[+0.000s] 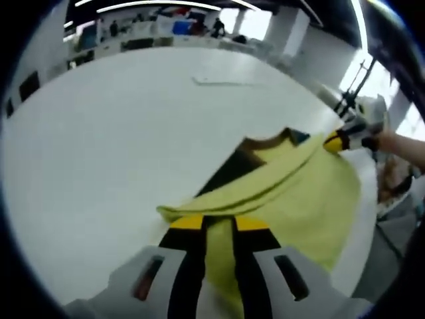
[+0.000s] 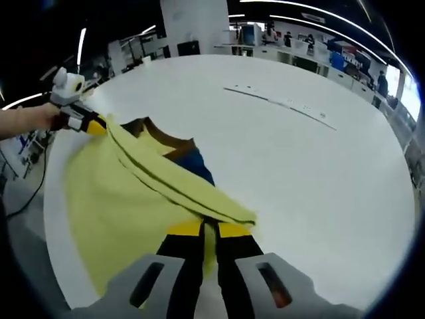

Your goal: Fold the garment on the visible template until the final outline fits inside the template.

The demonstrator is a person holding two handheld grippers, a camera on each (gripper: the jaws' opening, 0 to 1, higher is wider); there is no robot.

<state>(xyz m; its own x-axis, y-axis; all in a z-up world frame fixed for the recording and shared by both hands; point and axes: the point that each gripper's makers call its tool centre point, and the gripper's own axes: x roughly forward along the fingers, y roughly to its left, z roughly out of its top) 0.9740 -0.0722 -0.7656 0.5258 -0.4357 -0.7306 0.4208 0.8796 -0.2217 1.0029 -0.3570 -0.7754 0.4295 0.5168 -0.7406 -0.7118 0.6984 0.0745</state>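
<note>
Stretching between the two grippers, the yellow garment point(image 1: 292, 199) hangs as a taut band over the white table point(image 1: 113, 153), its long axis running from one tool to the other. In the left gripper view, the left gripper point(image 1: 218, 222) has its jaws pinched close on a folded corner of the cloth, and the fold line runs away up and to the right to the right gripper point(image 1: 337, 141), which grips the far end. In the right gripper view, the right gripper point(image 2: 209, 229) is likewise clamped narrow on a corner, and the fold runs up and left to the left gripper point(image 2: 95, 125). A dark template point(image 2: 189, 159) shows beneath the cloth's upper edge.
</note>
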